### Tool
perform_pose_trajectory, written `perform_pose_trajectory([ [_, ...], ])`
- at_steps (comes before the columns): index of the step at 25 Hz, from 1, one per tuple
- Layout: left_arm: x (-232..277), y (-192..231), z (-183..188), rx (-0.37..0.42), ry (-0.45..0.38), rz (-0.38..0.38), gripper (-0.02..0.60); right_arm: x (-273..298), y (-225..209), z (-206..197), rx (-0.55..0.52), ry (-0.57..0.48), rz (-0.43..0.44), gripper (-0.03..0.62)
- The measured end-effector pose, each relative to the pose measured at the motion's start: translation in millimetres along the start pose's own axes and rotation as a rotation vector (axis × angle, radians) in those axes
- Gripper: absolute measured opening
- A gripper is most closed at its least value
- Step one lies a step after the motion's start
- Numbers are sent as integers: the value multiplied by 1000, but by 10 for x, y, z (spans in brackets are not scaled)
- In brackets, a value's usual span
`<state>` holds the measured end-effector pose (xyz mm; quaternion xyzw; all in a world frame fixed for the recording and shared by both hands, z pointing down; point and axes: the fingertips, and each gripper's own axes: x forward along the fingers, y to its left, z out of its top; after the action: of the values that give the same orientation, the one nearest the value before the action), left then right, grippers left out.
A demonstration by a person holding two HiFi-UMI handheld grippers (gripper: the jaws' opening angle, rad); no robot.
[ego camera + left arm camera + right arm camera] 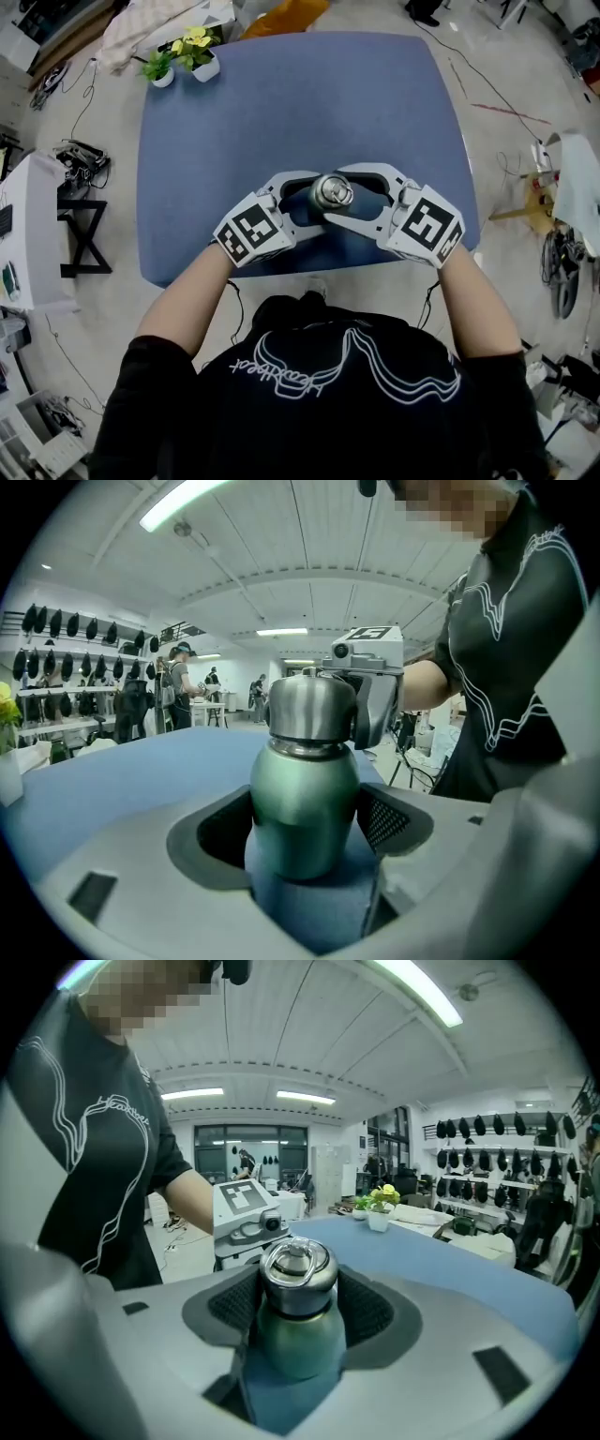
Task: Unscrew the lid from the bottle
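While our left gripper point(307, 825) pinches the green bottle point(305, 794) round its body, our right gripper point(298, 1305) presses both pads onto the steel lid point(298, 1269). Bottle stands upright between the fingers, on the blue table point(281, 103).

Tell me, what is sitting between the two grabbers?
A green bottle with a silver lid stands between the left gripper and right gripper; the head view shows it from above.

Shiny brushed-metal lid point(297, 1274), satin metal bottle point(305, 808), matt table point(300, 103)
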<state>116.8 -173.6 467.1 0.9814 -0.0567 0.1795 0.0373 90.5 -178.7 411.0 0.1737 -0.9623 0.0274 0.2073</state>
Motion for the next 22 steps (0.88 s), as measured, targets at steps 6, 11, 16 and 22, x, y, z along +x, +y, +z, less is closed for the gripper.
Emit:
perform_pose_trajectory([
  [6, 8, -29, -5, 46, 23, -132, 353, -6, 22, -13, -34, 30, 180, 259],
  [11, 2, -59, -3, 84, 52, -222, 353, -18, 49, -12, -74, 80, 275, 259],
  [16, -3, -40, 4, 68, 31, -193, 354, -20, 49, -39, -42, 67, 238, 278],
  [22, -25, -21, -2, 25, -13, -88, 354, -96, -68, 3, 111, -99, -15, 348],
])
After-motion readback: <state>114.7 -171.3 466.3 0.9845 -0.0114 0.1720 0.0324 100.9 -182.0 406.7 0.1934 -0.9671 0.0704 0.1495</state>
